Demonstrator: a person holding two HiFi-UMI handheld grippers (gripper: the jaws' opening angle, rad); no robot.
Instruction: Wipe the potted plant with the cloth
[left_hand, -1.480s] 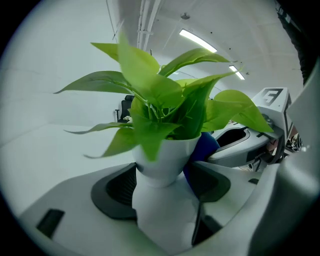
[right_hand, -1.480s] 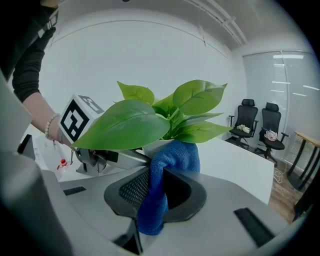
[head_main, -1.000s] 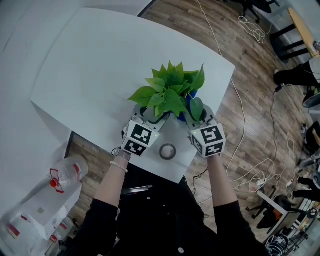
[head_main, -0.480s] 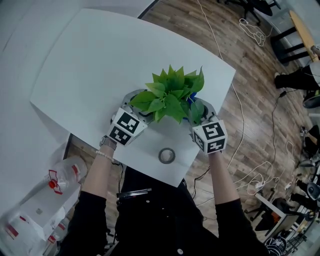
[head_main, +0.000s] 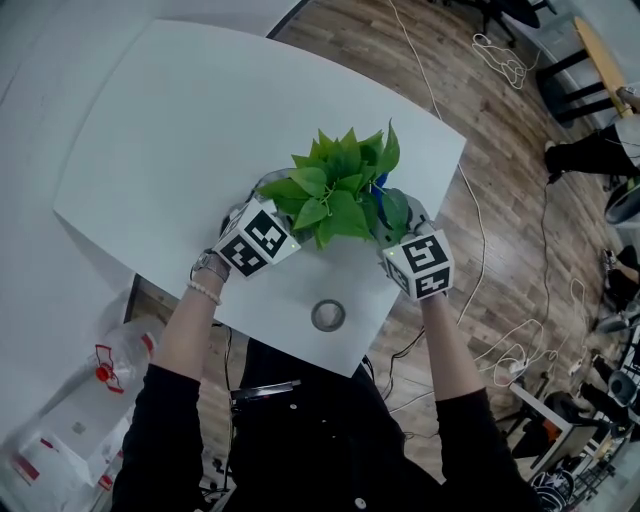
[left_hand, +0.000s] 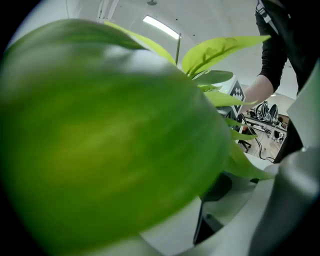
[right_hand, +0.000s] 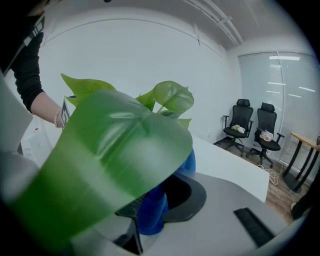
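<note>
So, closest to the person, a roll of tape (head_main: 329, 315) lay flat by the near edge of the white table (head_main: 190, 110). Just past it both grippers flanked the potted plant (head_main: 335, 185), which stood close to the table's near right corner. The left gripper (head_main: 268, 200) was at the plant's left side. Its jaws had just been opening and stood wide apart, and a big blurry leaf (left_hand: 100, 140) filled the space in front of them, with no pad pressing on it as far as I could see. The right gripper (head_main: 408, 225) was tucked in at the plant's right side, clamped on the blue cloth (right_hand: 152, 212), right under another broad leaf (right_hand: 120, 145). Beyond the plant the table ran on towards its far edge, and two black office chairs (right_hand: 241, 122) stood on the wooden floor (head_main: 500, 150) by the windows.
</note>
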